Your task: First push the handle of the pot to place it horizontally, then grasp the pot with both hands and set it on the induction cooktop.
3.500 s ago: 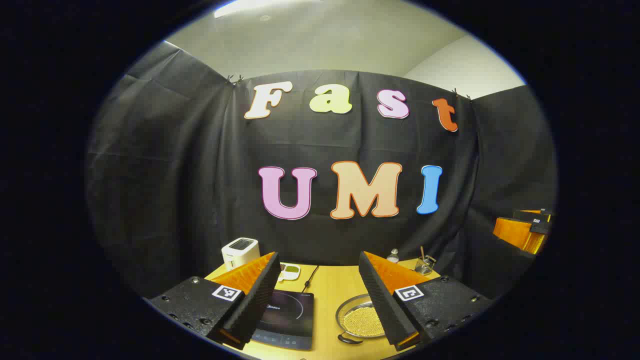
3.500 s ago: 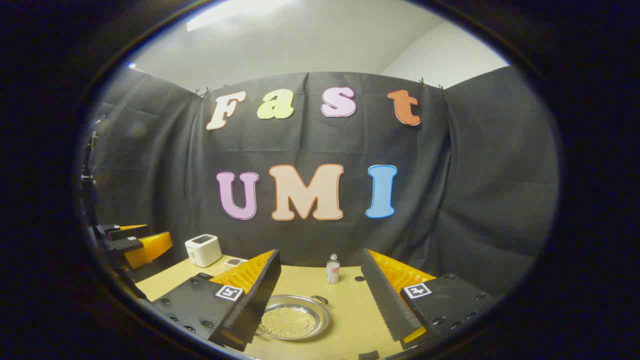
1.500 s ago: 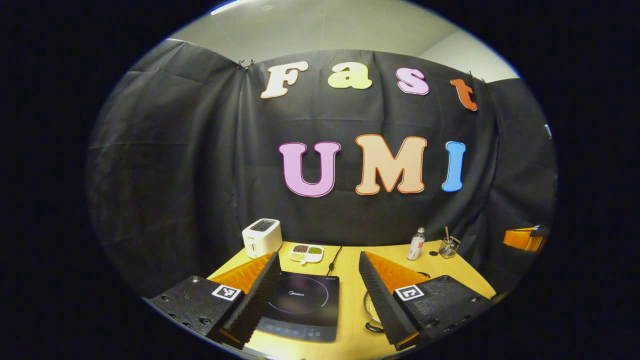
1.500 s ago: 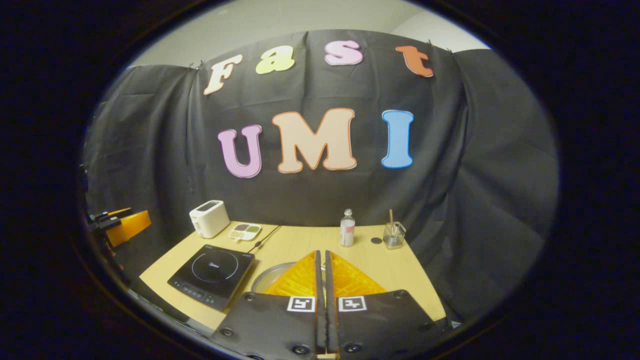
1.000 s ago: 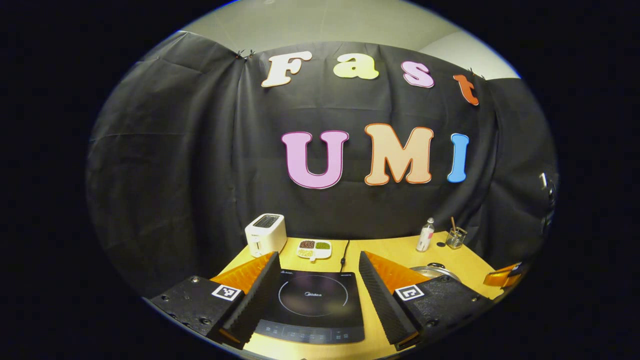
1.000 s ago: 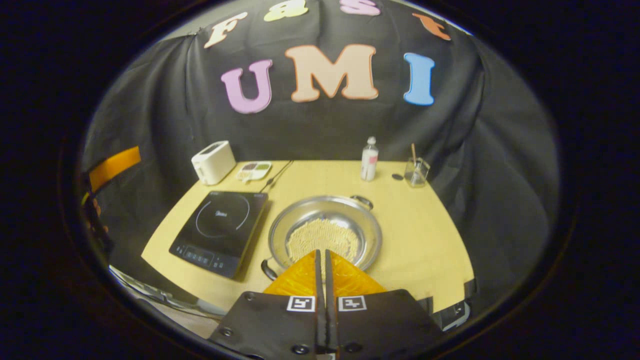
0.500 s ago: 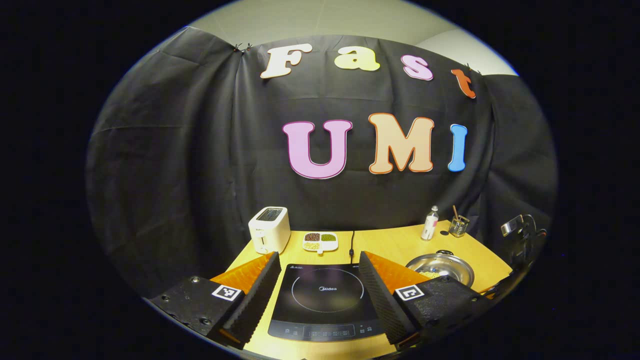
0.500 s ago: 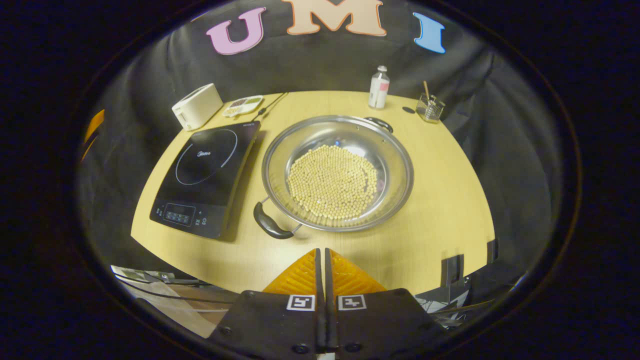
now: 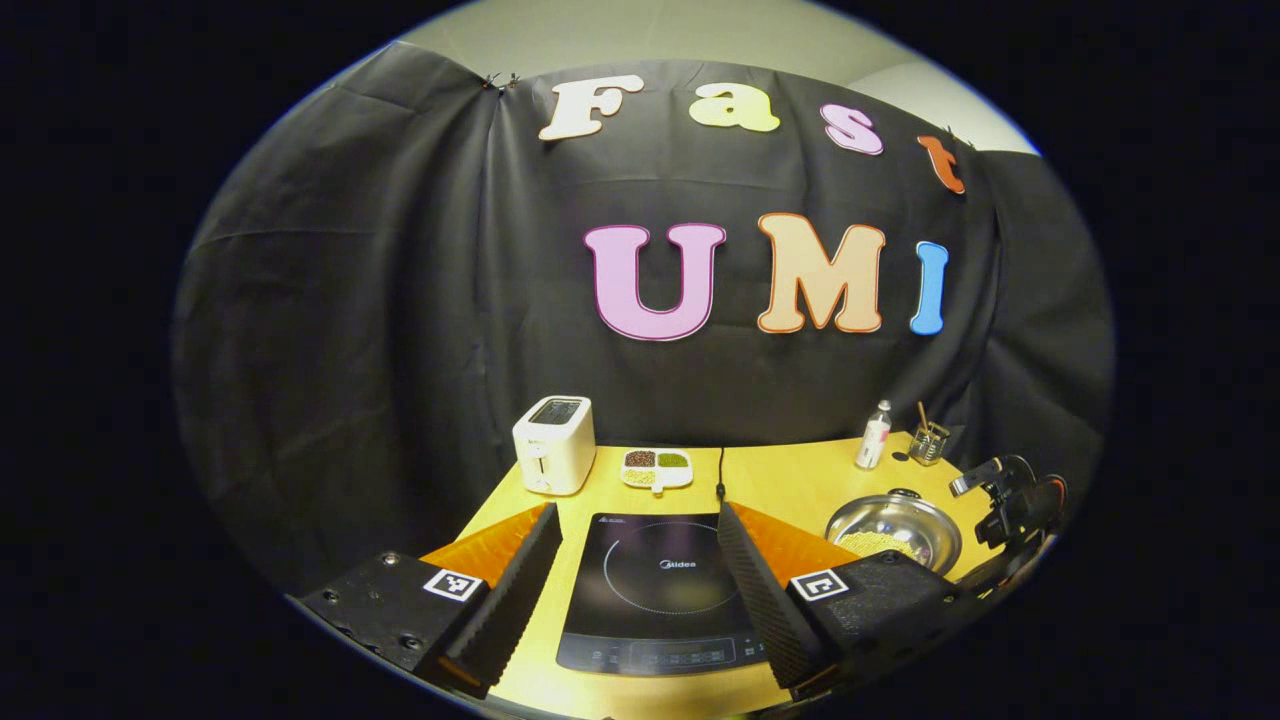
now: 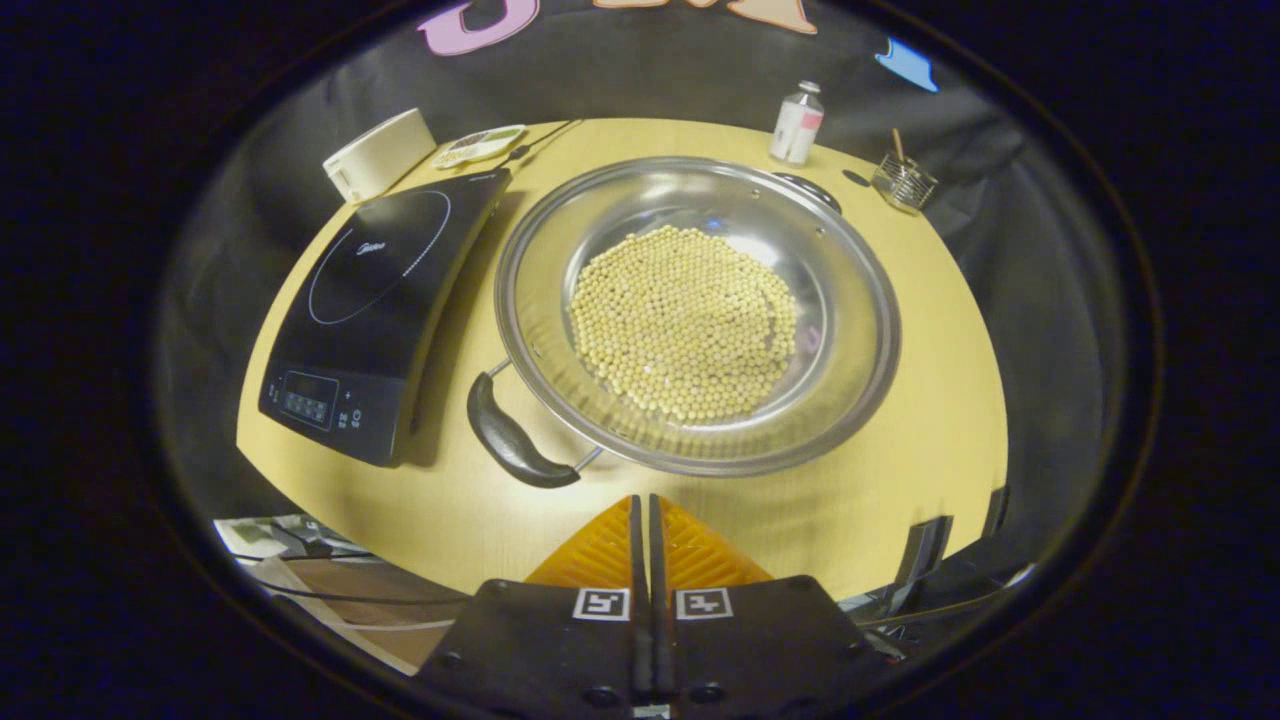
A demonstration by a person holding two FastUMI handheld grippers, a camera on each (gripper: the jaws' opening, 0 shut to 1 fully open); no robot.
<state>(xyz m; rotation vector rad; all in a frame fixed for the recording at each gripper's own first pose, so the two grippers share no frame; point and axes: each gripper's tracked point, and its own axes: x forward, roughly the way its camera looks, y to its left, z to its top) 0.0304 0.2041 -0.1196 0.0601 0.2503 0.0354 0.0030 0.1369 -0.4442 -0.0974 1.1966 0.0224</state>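
Closer now than half a second ago, the right gripper (image 10: 641,515), fingers clenched on nothing, hangs just short of the pot's (image 10: 845,310) near black handle (image 10: 508,436), likely to push it. Shiny steel holding pale beans, right of the cooktop (image 10: 375,290). Left gripper (image 9: 637,570) spread wide, empty.

Left one's wide open, right one's clamped together

Left gripper (image 9: 635,540) has its fingers spread far apart, holding nothing; right gripper (image 10: 640,520) fingers pressed flat together, tilted downward.
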